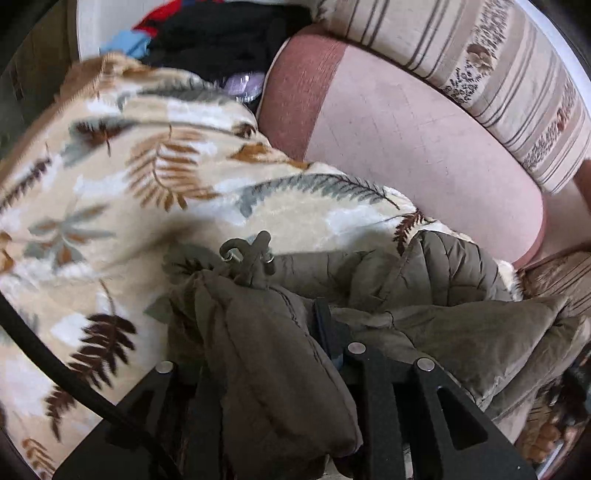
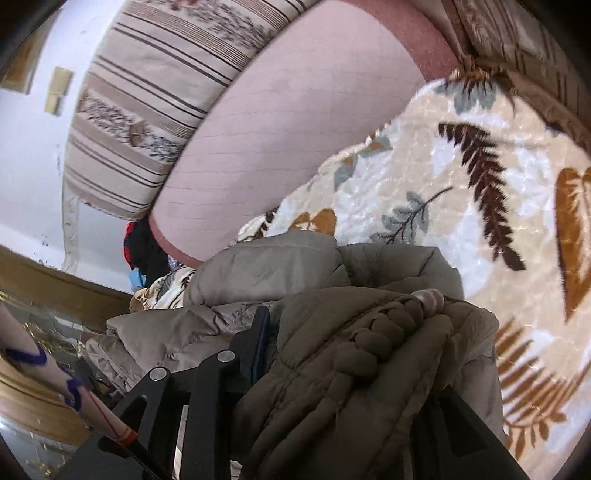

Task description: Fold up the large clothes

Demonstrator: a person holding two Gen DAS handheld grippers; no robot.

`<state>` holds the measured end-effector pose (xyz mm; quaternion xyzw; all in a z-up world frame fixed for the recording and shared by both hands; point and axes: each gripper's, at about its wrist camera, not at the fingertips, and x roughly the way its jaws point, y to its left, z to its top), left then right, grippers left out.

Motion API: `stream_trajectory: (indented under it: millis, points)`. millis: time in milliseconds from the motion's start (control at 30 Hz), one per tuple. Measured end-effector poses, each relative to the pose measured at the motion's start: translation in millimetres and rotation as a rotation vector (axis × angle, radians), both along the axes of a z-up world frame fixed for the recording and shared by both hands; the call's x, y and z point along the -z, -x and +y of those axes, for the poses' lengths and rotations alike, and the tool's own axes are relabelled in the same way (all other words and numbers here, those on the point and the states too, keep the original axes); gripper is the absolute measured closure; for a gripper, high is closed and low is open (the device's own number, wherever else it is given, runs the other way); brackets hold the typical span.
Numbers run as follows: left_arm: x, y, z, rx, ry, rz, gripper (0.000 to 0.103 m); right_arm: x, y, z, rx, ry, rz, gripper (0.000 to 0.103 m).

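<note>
Leaf-print blanket (image 1: 122, 177) covers the sofa (image 1: 406, 147); both grippers' fingers, left (image 1: 273, 354) and right (image 2: 332, 362), clamp the olive jacket (image 1: 461, 325).

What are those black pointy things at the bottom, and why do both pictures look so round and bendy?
They are grabbing tools a person holds, one per hand. Each carries a wide-angle camera, which bends the picture. One picture looks along the left gripper, the other along the right gripper. Both sets of fingers pinch a puffy olive jacket over a leaf-patterned blanket on a pink sofa with a striped cushion. Dark clothes are piled behind.
</note>
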<state>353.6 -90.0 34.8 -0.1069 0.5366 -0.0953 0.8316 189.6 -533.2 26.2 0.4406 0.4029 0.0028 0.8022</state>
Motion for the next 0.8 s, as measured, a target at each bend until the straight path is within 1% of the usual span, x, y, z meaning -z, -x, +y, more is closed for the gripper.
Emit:
stream_trajectory:
  millis: [33, 67, 100, 133, 167, 200, 233, 267, 300, 333, 400, 433, 467, 500, 533, 600, 667, 700, 767, 800]
  points:
    - [-1.0, -0.4, 4.0, 0.004, 0.028, 0.005, 0.078, 3.9, -1.3, -1.9, 0.0, -0.017, -0.001, 0.071]
    - [-4.6, -0.2, 11.3, 0.012, 0.082, 0.008, 0.075, 5.7, -1.3, -3.2, -0.004, -0.03, -0.007, 0.067]
    - [-8.8, 0.7, 17.0, 0.016, 0.141, 0.007, 0.067, 5.5, 0.7, -4.5, -0.009, -0.05, -0.021, 0.061]
    - [-13.0, 1.5, 23.7, 0.021, 0.201, 0.003, 0.055, 4.1, 4.2, -6.5, -0.009, -0.075, -0.042, 0.057]
    - [-18.2, 3.5, 31.0, 0.026, 0.279, -0.004, 0.048, 2.3, 8.6, -9.4, -0.006, -0.11, -0.074, 0.043]
    - [-23.8, 6.4, 38.3, 0.026, 0.356, -0.012, 0.036, 0.1, 12.2, -10.3, -0.003, -0.129, -0.096, 0.02]
    - [-29.8, 10.5, 44.8, 0.021, 0.425, -0.02, 0.027, -5.4, 18.6, -11.9, 0.018, -0.139, -0.135, 0.01]
    - [-34.8, 13.4, 48.1, 0.02, 0.463, -0.027, 0.023, -11.1, 24.3, -12.6, 0.046, -0.125, -0.163, 0.003]
    - [-42.1, 18.0, 51.2, 0.02, 0.492, -0.043, 0.019, -20.7, 31.6, -13.4, 0.074, -0.097, -0.197, 0.003]
    - [-51.5, 23.5, 51.9, 0.027, 0.491, -0.062, 0.018, -25.2, 34.1, -12.5, 0.073, -0.092, -0.213, 0.003]
    - [-63.0, 29.9, 39.9, 0.061, 0.436, -0.094, 0.018, -37.4, 40.1, -5.9, 0.068, -0.041, -0.23, 0.003]
    - [-67.6, 34.4, 30.8, 0.078, 0.381, -0.113, 0.018, -44.8, 41.3, 3.9, 0.06, 0.041, -0.219, 0.003]
    - [-70.8, 40.9, 15.2, 0.095, 0.286, -0.141, 0.017, -48.9, 40.5, 14.4, 0.041, 0.114, -0.207, 0.003]
    - [-71.1, 45.6, 3.9, 0.111, 0.219, -0.16, 0.017, -52.1, 38.0, 29.0, 0.008, 0.208, -0.192, 0.003]
    - [-68.6, 50.4, -10.5, 0.134, 0.158, -0.176, 0.017, -54.2, 36.1, 43.6, -0.024, 0.297, -0.177, 0.003]
    - [-57.7, 56.5, -36.5, 0.18, 0.065, -0.19, 0.017, -51.4, 30.1, 69.3, -0.069, 0.416, -0.152, 0.003]
    - [-40.7, 56.6, -63.5, 0.209, -0.037, -0.194, 0.017, -44.6, 20.5, 84.1, -0.099, 0.453, -0.138, 0.003]
    - [-34.3, 54.6, -71.0, 0.216, -0.071, -0.195, 0.017, -40.6, 15.1, 88.7, -0.108, 0.464, -0.132, 0.003]
    - [-14.5, 42.7, -90.0, 0.219, -0.176, -0.198, 0.017, -32.2, 2.1, 98.3, -0.121, 0.499, -0.114, 0.003]
    - [-8.8, 39.3, -94.1, 0.215, -0.205, -0.196, 0.017, -25.9, -7.6, 103.5, -0.128, 0.529, -0.097, 0.003]
